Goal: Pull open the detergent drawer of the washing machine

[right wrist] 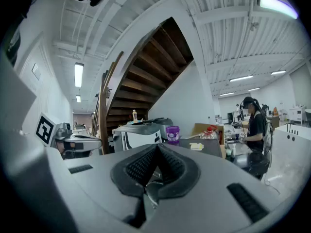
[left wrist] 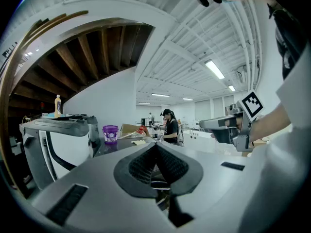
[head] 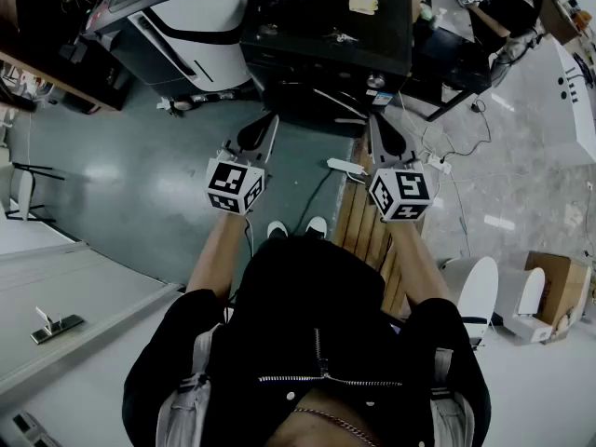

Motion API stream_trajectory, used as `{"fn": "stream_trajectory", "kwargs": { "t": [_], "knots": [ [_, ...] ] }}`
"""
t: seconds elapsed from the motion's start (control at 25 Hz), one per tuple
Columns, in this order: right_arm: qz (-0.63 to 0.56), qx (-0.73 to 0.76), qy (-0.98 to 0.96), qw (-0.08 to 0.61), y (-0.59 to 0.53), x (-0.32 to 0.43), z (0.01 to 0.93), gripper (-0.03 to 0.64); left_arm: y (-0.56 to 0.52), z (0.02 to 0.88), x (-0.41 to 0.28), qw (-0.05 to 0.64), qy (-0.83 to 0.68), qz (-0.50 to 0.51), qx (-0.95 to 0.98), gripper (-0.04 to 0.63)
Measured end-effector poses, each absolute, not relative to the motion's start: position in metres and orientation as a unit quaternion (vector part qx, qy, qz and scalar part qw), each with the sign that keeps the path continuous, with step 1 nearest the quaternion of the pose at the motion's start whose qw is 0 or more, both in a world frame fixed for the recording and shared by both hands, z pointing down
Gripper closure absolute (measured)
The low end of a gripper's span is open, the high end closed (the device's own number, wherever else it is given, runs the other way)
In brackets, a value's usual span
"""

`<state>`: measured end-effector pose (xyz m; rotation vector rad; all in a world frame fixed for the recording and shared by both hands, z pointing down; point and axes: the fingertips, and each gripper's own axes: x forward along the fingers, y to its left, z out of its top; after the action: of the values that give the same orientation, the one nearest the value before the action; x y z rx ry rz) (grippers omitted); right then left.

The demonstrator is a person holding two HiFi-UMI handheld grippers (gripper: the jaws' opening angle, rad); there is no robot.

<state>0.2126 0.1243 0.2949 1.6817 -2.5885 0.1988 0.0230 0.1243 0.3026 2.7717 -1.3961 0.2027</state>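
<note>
I hold both grippers level in front of me, side by side, apart from every machine. The left gripper (head: 264, 119) (left wrist: 156, 147) is shut with nothing between its pads. The right gripper (head: 375, 121) (right wrist: 156, 148) is also shut and empty. Ahead stands a black machine (head: 326, 26) with a round knob (head: 375, 80) on its front edge, a purple bucket (left wrist: 110, 133) (right wrist: 172, 134) and a yellowish cloth (head: 361, 1) on its top. To its left is a white machine with black trim (head: 177, 17) (left wrist: 58, 140) (right wrist: 141, 132). I cannot make out a detergent drawer in any view.
Wooden planks (head: 363, 222) lie on the floor under my right arm, with a power strip (head: 346, 167) and cables beside them. A person (head: 507, 7) (right wrist: 252, 125) works at a desk at the far right. A cardboard box (head: 549, 296) and a white chair (head: 470, 287) stand at the lower right.
</note>
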Motion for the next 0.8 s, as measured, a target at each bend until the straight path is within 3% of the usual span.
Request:
{"fn": "stream_trajectory", "kwargs": {
  "t": [0.8],
  "knots": [
    [0.112, 0.499, -0.859, 0.02, 0.114, 0.202, 0.315, 0.611, 0.123, 0.313, 0.02, 0.026, -0.476, 0.076, 0.876, 0.574]
  ]
}}
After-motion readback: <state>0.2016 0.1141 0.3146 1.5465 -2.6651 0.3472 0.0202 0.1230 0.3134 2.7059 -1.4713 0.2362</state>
